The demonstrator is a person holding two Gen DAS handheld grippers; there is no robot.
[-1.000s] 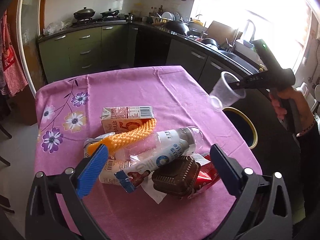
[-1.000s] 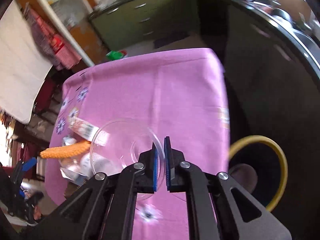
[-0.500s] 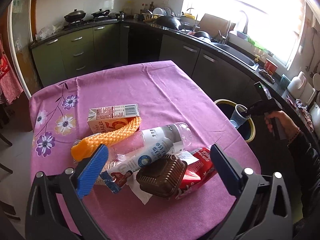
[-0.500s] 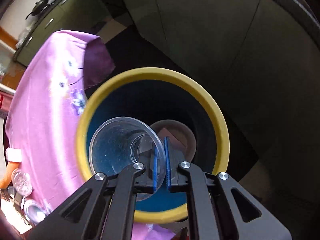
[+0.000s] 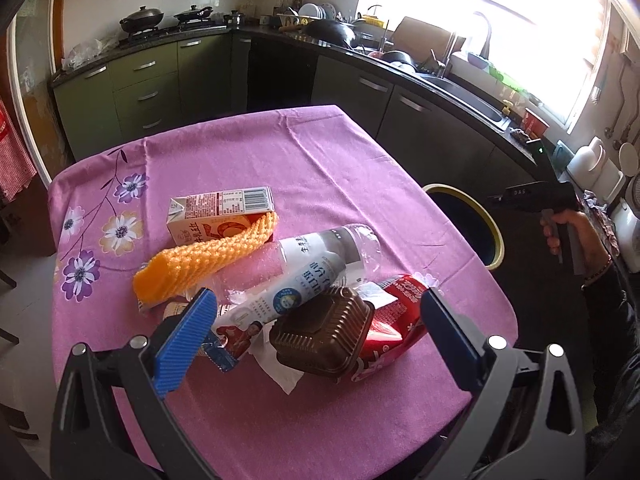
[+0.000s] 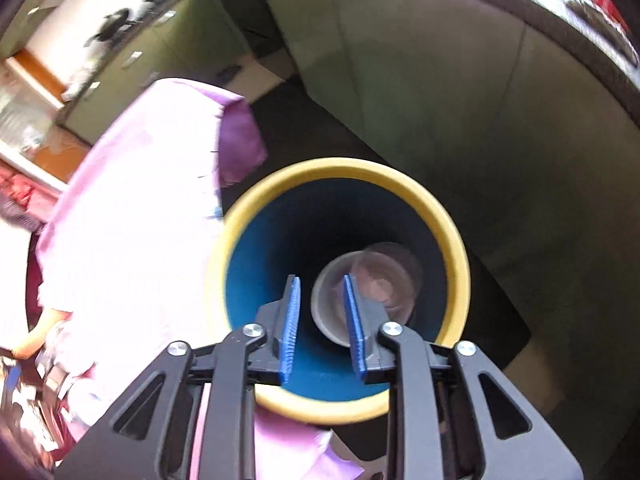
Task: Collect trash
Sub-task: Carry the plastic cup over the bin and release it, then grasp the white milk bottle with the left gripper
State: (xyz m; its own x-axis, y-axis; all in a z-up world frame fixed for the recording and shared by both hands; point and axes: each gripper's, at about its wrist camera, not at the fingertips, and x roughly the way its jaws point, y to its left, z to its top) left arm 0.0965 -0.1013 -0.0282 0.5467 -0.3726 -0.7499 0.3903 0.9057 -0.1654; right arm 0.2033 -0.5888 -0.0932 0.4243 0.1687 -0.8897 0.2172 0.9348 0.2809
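One item is now binned: the clear plastic cup (image 6: 362, 292) is released by the right gripper (image 6: 321, 322) and is seen down inside the yellow-rimmed bin (image 6: 452, 240). A second ago the cup rim was pinched over the table; half a second ago it was held over the bin mouth. The jaws have just been opening and now stand apart, with nothing between the pads; the cup is seen past them, lower in the bin. Motion blur is present in the right wrist view, so whether the cup is settled cannot be told.

Cup orientation: mouth is turned up toward the camera, long axis roughly along the bin's depth, slightly tilted.

The left gripper (image 5: 320, 336) is held wide apart, empty, above the trash pile on the pink tablecloth (image 5: 260, 152), little changed over the last second. Left to collect: milk carton (image 5: 220, 216), orange foam net (image 5: 208, 260), plastic bottle (image 5: 312, 272), brown tray (image 5: 320, 332), red wrapper (image 5: 392, 320). Task is judged early; most of the pile is untouched.
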